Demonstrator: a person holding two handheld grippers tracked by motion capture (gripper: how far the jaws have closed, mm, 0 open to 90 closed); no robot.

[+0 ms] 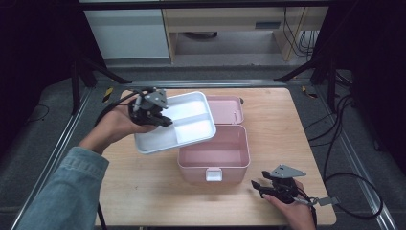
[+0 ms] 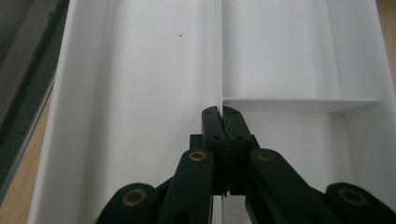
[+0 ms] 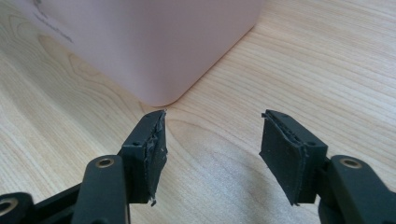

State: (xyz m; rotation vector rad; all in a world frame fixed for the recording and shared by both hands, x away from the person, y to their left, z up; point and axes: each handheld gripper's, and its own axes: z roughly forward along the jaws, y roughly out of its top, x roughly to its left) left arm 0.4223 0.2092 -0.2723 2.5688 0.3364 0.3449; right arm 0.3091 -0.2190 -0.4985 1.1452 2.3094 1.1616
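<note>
My left tongs (image 1: 154, 116): clamped on the white tray's (image 1: 191, 125) divider, tray held tilted above the pink box (image 1: 214, 165). My right tongs (image 1: 261, 187): jaws apart (empty), box corner just ahead.

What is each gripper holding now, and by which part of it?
The left gripper holds the white tray, its jaws shut on the inner divider wall. The right gripper is open near the pink box and holds nothing.
</note>
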